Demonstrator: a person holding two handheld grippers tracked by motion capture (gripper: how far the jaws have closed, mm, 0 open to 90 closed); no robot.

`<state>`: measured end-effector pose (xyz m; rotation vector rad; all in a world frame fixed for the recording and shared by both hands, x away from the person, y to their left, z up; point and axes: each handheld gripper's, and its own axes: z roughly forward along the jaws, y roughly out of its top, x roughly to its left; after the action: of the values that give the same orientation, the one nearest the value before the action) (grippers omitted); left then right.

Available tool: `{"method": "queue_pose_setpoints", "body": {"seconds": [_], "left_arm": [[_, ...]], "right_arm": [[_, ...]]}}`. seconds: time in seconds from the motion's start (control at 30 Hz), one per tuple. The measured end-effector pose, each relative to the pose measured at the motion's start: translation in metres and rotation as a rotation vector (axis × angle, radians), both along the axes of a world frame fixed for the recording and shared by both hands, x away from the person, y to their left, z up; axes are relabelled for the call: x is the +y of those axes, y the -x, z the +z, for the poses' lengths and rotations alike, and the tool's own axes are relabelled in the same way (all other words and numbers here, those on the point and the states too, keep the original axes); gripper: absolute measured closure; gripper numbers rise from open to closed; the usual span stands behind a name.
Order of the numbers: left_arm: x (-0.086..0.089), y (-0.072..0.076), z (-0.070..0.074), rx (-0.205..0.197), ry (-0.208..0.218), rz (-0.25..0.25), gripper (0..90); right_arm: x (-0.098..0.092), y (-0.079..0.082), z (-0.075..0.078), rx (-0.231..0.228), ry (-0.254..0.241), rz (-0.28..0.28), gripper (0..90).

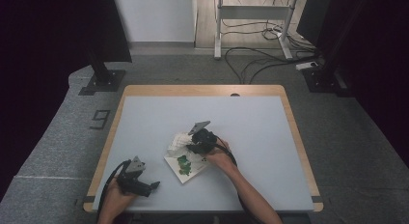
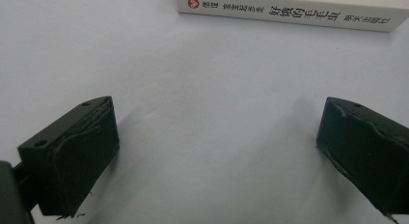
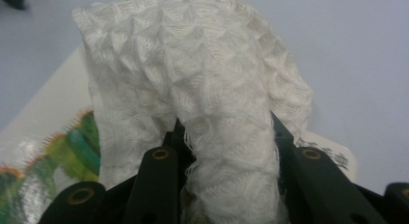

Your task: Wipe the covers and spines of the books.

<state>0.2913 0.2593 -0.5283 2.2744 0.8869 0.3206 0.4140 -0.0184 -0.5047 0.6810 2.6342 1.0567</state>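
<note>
We've got the right gripper (image 1: 194, 147) clamped on the white cloth (image 3: 202, 89) over the book (image 1: 185, 167); left gripper (image 2: 214, 151) wide open, empty. Wipe unfinished, we guess.

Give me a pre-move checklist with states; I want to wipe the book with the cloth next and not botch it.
1. Cloth gripped by the right gripper: ok, fabric bunched between its jaws.
2. Cloth over the book: ok, it hangs above the book's far edge in the high view.
3. Left gripper free: ok, jaws wide apart, nothing between them.
4. Left gripper holding the book steady: not ok, it sits apart from the book, pointing at the spine.
5. Book flat on the table: ok, cover up.
6. Cloth grip firm enough for wiping: cannot tell.
</note>
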Motion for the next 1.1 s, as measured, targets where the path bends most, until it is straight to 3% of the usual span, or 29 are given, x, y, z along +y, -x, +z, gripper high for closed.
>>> {"method": "queue_pose_setpoints", "body": {"seconds": [0.87, 1.1], "left_arm": [[0.0, 0.0, 0.0, 0.0, 0.001, 0.001, 0.8], [0.0, 0.0, 0.0, -0.001, 0.001, 0.001, 0.8]], "right_arm": [[0.052, 0.026, 0.001, 0.023, -0.037, 0.141, 65.8], [0.054, 0.028, 0.001, 0.019, -0.047, 0.146, 65.8]]}}
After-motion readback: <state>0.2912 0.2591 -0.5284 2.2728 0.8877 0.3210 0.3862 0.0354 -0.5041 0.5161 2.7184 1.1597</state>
